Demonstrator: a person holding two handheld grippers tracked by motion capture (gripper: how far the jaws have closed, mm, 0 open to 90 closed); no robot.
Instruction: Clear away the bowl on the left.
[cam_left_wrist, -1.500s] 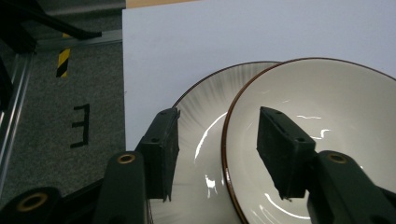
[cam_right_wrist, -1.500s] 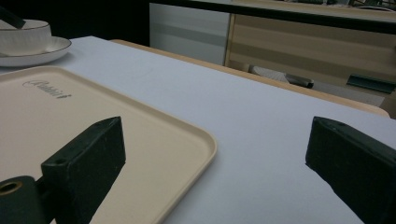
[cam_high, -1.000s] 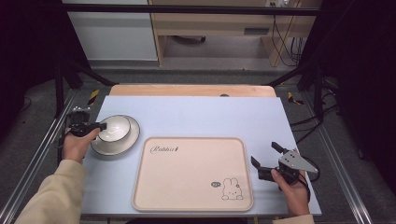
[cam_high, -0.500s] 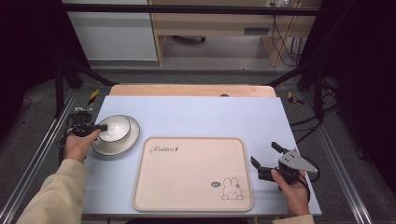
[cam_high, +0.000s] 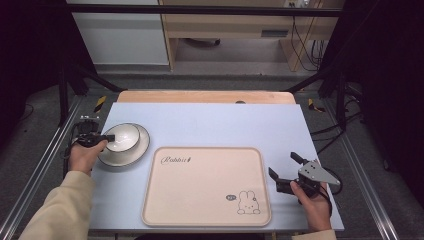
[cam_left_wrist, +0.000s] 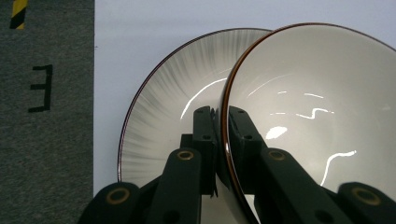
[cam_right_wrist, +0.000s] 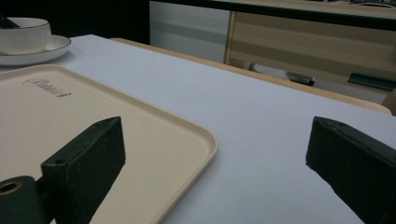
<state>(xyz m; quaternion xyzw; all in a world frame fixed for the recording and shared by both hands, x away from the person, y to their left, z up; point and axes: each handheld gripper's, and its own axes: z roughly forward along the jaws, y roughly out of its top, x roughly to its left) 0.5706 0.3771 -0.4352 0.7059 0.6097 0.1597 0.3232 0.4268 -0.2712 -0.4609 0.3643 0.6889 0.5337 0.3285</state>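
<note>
The left gripper (cam_high: 104, 137) is clamped on the rim of the bowl (cam_left_wrist: 308, 107) sitting on the plate (cam_left_wrist: 159, 121) left of the beige tray (cam_high: 205, 185), so a steady lift probably follows, while the right gripper (cam_high: 286, 171) waits, jaws apart

Blue-topped table (cam_high: 210, 122), cream tray (cam_high: 205, 190), saucer (cam_high: 137, 150)

Bare table (cam_high: 210, 125) lay open beyond the tray (cam_high: 200, 200). Bowl (cam_high: 122, 137) and plate (cam_high: 135, 150) crowded the left edge. Right gripper (cam_high: 284, 170) stood just beside the tray's right rim.
</note>
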